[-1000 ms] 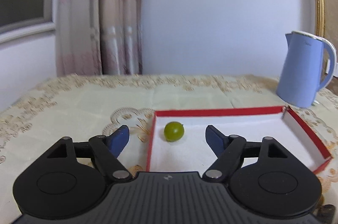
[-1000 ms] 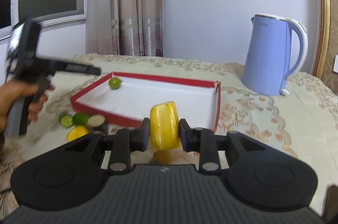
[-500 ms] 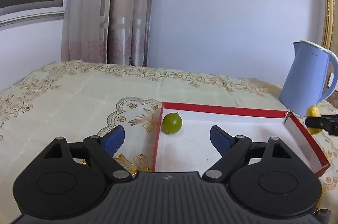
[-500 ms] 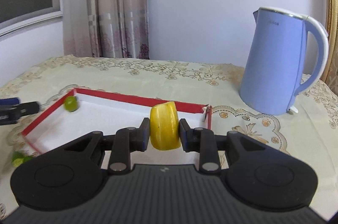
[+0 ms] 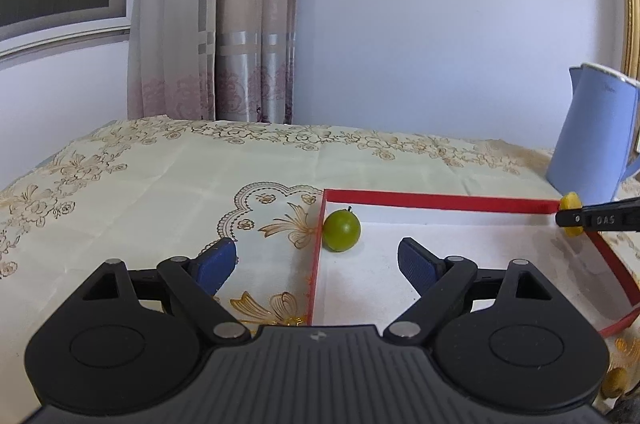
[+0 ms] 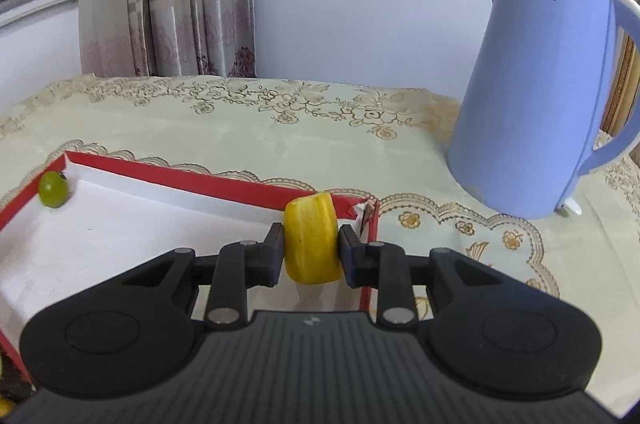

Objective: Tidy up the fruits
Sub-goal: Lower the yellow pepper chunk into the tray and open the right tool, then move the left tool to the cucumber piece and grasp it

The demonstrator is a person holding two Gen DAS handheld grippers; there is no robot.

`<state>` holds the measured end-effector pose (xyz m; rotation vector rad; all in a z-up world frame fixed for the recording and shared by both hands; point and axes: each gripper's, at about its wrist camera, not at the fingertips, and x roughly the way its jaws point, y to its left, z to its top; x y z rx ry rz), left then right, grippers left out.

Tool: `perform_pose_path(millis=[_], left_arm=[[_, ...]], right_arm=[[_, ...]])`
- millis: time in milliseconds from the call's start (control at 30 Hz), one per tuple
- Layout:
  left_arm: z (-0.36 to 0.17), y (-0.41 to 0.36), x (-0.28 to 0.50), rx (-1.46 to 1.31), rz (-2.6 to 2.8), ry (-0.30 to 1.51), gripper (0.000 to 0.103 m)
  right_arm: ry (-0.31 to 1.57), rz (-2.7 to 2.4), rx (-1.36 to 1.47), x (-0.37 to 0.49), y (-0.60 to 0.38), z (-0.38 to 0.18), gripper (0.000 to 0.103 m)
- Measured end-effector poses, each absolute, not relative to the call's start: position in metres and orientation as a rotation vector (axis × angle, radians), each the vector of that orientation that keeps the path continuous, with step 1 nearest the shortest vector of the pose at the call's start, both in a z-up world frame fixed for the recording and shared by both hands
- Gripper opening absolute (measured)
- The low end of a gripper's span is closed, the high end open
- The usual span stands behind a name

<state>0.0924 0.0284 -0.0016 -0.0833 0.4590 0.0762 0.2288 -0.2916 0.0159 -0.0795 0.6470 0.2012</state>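
Note:
A shallow red-rimmed box with a white floor lies on the cream tablecloth. One small round green fruit rests in its far left corner. My left gripper is open and holds nothing, its blue pads straddling the box's left wall just short of the green fruit. My right gripper is shut on a yellow fruit piece over the box's far right corner. In the left wrist view that yellow fruit piece shows at the right edge, pinched in the right gripper.
A light blue electric kettle stands on the table right of the box. Curtains and a white wall lie behind the table. A bit of yellow fruit peeks out at the lower right of the left wrist view.
My right gripper carried the yellow piece forward to the box's far right corner and now shows in the left wrist view. The left gripper's jaws widened a little and its view tilted up.

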Motion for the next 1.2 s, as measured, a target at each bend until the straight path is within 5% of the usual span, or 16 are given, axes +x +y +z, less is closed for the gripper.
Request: perform_pose_path(millis=[467, 667, 1067, 1200], left_arm=[[-0.002, 0.026, 0.093, -0.09, 0.06, 0.462, 0.089], [-0.002, 0.027, 0.092, -0.083, 0.069, 0.459, 0.089], [0.02, 0.041, 0.081, -0.194, 0.039, 0.417, 0.089], [0.031, 0.049, 0.058, -0.218, -0.021, 0.417, 0.092]], right_arm=[[0.686, 0.187, -0.107, 0.24, -0.29, 0.006, 0.028], [0.682, 0.211, -0.077, 0.237, -0.291, 0.01, 0.049], [0.458, 0.229, -0.082, 0.133, -0.294, 0.07, 0.05], [0.37, 0.249, -0.054, 0.072, -0.297, 0.085, 0.077]])
